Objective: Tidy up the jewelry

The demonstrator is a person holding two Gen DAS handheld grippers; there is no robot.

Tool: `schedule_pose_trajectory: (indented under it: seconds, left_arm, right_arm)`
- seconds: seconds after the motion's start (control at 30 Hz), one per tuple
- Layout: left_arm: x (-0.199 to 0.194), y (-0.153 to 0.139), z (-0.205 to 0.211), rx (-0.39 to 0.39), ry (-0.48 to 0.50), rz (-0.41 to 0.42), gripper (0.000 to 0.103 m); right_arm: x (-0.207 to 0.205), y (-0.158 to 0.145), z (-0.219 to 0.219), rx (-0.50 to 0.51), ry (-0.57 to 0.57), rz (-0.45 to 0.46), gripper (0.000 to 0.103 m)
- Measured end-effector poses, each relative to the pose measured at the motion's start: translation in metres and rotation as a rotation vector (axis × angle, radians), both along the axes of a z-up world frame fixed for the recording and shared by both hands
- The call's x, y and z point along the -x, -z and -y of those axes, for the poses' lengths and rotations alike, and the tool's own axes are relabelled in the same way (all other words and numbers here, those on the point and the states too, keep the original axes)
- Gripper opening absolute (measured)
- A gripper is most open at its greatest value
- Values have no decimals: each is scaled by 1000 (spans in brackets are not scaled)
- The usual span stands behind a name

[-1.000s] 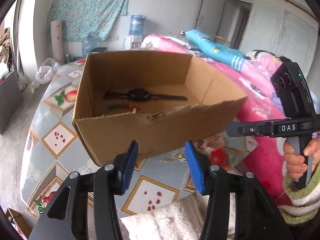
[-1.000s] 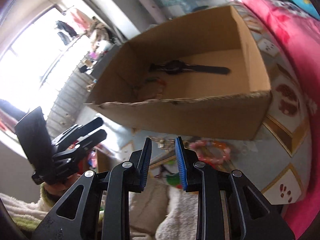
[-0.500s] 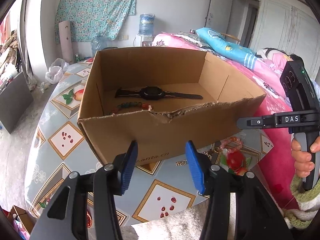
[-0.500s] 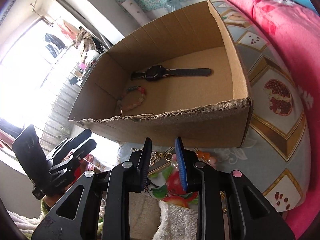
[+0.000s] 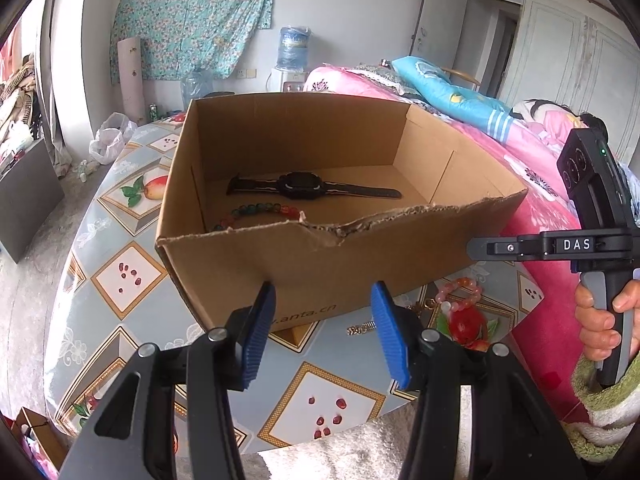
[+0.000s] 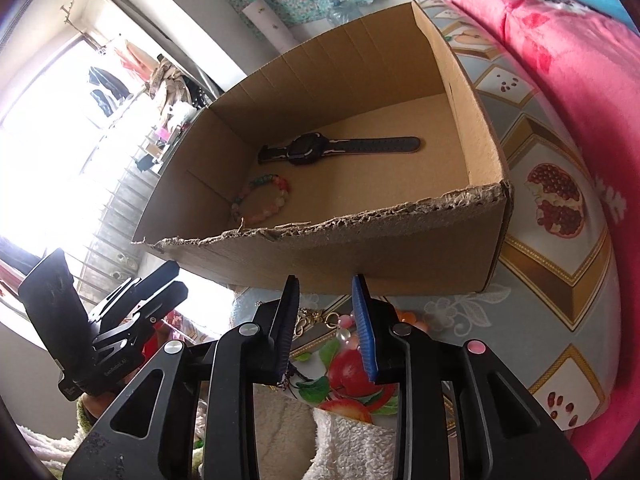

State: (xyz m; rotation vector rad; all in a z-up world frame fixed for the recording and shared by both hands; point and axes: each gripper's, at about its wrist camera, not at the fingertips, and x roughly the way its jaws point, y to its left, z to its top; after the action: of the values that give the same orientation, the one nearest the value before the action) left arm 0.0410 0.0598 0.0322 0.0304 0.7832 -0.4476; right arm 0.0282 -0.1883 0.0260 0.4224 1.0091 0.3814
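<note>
An open cardboard box (image 5: 320, 272) stands on the table, and inside it lie a black watch (image 5: 300, 190) and a multicoloured bead bracelet (image 5: 256, 210). The right wrist view shows the same box (image 6: 360, 248), watch (image 6: 312, 150) and bracelet (image 6: 262, 200). In front of the box on the table lie a pink-orange bead bracelet (image 5: 460, 292) and a small gold chain (image 5: 360, 328). My left gripper (image 5: 322, 316) is open and empty before the box's near wall. My right gripper (image 6: 326, 308) hangs over the chain (image 6: 316, 316), its jaws narrowly apart with nothing between them.
The table wears a blue fruit-patterned cloth (image 5: 120, 280). A bed with a pink blanket (image 5: 540, 208) borders it on the right. A hand (image 5: 600, 320) grips the right tool's handle. White fuzzy fabric (image 6: 352, 440) lies at the near edge. Floor clutter and a water dispenser (image 5: 294, 56) stand beyond.
Both views have tipped, so more of the box's floor shows, and the bracelet inside is now plain to see. The right jaws stand slightly wider.
</note>
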Motion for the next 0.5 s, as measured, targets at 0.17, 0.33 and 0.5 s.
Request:
schedule_pose_trajectory:
  seconds: [0.17, 0.33, 0.5]
  left_arm:
    - [0, 0, 0, 2, 0, -2, 48]
    - [0, 0, 0, 3, -1, -2, 48]
    - [0, 0, 0, 3, -2, -3, 48]
  right_arm:
    - [0, 0, 0, -10, 0, 2, 30]
    - [0, 1, -1, -9, -1, 2, 32]
    - [0, 1, -2, -11, -3, 4, 36]
